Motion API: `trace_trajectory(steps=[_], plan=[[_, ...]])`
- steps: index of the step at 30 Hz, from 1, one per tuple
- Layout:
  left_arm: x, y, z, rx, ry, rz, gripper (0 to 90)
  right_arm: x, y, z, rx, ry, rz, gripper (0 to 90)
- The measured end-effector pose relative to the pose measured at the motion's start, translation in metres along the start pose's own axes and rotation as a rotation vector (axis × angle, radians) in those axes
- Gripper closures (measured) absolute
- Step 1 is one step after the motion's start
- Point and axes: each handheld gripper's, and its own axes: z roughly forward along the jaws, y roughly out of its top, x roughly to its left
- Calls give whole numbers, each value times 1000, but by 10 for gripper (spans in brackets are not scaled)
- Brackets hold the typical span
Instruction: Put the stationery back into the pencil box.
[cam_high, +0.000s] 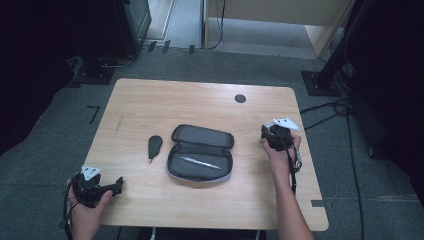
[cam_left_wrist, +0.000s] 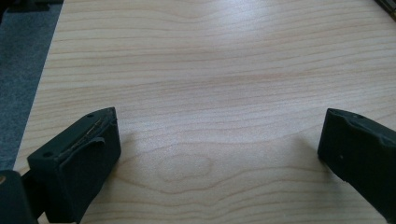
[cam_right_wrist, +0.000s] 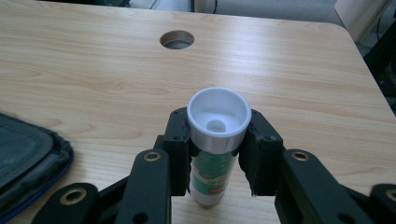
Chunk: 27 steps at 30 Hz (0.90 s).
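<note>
Right gripper (cam_right_wrist: 217, 158) had its jaws clamped on the green-and-white tube (cam_right_wrist: 215, 140), white cap end pointing away from the camera, body upright between the pads; it looked like a glue stick, though I couldn't read the label. In the high view I had that gripper (cam_high: 276, 136) at the right side of the table (cam_high: 150, 100), apart from the pencil case (cam_high: 201, 152).

The case lay unzipped and spread flat mid-table, one silver pen (cam_high: 200, 162) resting in its near half. A small dark teardrop-shaped item (cam_high: 154, 146) sat on the wood just left of the case; I couldn't tell what it was.

Left gripper (cam_high: 102, 189) hung at the near left corner, jaws wide apart, nothing between them, bare wood below.

My read: pen was in, tube was gripped but not yet over the case, dark item untouched. Left to do: carry the tube over, set it in, likely the dark item too, then close the case
</note>
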Motion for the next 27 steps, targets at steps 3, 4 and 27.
trace_trajectory(steps=[3, 4, 27], plan=[[0, 0, 0, 2, 0, 0, 0, 3, -1, -7, -11, 17, 0, 663], [0, 0, 0, 1, 0, 0, 0, 4, -2, -8, -11, 20, 0, 663], [0, 0, 0, 1, 0, -1, 0, 37, -6, -47, -56, 107, -65, 663]])
